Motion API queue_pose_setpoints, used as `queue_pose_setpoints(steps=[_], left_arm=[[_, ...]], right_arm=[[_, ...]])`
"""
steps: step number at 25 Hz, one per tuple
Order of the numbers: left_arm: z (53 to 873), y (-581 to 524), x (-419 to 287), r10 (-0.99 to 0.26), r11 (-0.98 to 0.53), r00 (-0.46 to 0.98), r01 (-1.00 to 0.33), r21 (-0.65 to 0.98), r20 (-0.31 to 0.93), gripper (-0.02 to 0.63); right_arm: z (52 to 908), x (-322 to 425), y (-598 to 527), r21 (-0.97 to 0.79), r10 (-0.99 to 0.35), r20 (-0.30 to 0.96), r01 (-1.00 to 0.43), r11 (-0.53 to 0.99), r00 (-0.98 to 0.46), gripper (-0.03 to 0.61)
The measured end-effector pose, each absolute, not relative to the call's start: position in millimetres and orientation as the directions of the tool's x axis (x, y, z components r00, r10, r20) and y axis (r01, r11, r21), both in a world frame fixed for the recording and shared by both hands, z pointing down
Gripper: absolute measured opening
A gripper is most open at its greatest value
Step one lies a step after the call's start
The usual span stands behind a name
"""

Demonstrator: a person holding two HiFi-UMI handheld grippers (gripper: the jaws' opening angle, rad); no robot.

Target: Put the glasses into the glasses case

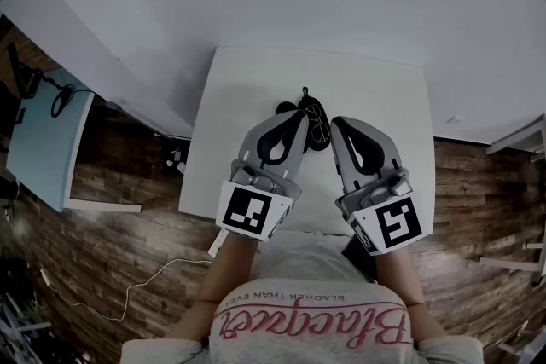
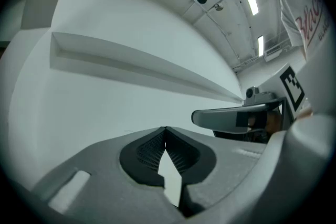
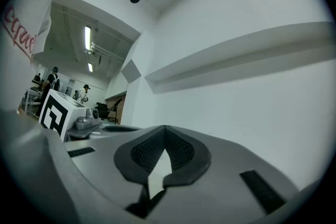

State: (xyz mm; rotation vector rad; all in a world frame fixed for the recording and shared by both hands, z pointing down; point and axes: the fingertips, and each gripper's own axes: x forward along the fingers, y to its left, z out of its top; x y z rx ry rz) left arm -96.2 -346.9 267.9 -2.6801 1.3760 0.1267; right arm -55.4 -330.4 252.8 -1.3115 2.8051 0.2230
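Table (image 1: 239, 89) carries the task's things near its middle. Left gripper (image 1: 298, 118) and right gripper (image 1: 338, 126) hover above, each with jaws tip to tip on nothing. Between them the glasses (image 1: 318, 120) seem to lie bare, half hidden. Fetching them would need the jaws parted.

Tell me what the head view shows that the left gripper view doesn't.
Only the head view: the white square table, the small dark glasses and case on it just past both claw tips, too small to tell apart, and the brown wooden floor. Only the left gripper view: the long ceiling strip lights and a white wall ledge. Both: the grey left gripper, claw shut and empty, and the grey right gripper with its black-and-white marker cube.
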Motion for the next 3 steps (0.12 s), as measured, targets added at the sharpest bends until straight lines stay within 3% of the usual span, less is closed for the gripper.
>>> queue_pose_setpoints(steps=[3], left_arm=[[266.2,-343.8,-95.3,-0.801,-0.579,0.583,-0.812,-0.073,-0.138,0.006]], right_arm=[[246.2,-58.5,-323.4,0.104,-0.742,-0.130,-0.753,0.649,-0.658,0.009]])
